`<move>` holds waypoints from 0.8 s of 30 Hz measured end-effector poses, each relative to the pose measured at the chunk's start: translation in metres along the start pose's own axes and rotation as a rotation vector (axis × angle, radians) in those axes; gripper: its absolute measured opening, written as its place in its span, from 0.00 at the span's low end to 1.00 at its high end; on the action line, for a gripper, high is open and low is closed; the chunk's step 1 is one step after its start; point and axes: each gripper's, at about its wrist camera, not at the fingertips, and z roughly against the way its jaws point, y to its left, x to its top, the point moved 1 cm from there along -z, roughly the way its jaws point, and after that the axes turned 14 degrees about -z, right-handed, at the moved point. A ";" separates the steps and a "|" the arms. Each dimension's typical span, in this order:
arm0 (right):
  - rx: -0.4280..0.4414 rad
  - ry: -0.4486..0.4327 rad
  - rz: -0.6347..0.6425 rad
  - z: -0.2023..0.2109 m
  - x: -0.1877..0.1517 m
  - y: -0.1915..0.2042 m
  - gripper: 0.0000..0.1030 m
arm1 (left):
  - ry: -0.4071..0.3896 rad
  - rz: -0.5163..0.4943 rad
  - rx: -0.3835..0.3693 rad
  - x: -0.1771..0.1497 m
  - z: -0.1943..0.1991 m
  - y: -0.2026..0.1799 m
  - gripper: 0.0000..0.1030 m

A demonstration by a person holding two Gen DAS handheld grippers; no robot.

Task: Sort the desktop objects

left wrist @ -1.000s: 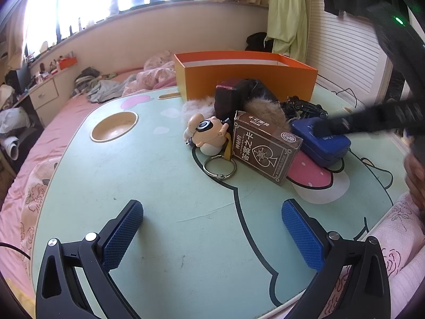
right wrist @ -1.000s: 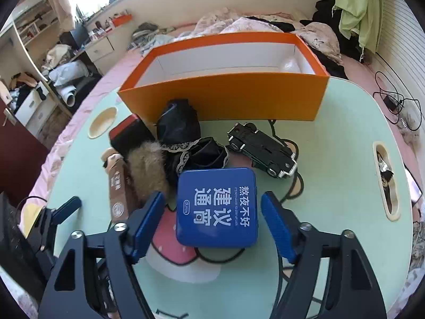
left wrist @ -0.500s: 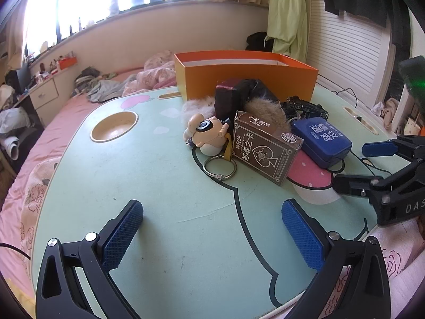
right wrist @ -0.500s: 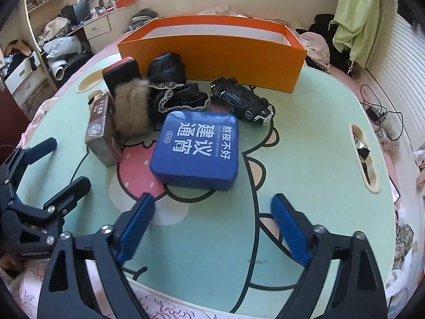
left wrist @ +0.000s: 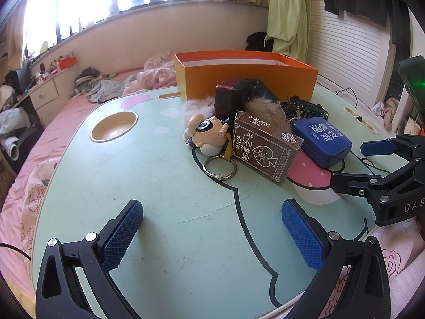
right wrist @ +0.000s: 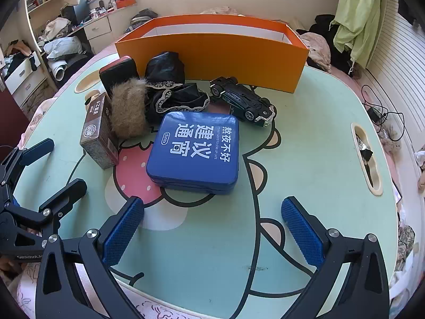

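Open orange cardboard box [right wrist: 212, 53] stands empty-looking at the table's far edge; flat blue tin [right wrist: 195, 150] lies just before the right gripper [right wrist: 212, 228], fingers spread wide, nothing between. Left gripper [left wrist: 212, 236] also agape, idle. Judged step: approach. Next: straddle tin, close, lift boxward

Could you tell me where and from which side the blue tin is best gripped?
Probably across its two straight side edges, coming down from above on the near side. The blue tin lies flat, its flanks and near edge free, while black lace cloth crowds its far edge. The right tool stands open, nothing between its fingers.
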 end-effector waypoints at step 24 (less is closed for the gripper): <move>0.000 0.000 -0.002 0.001 0.000 0.000 1.00 | -0.127 -0.008 0.017 0.069 0.035 0.032 0.91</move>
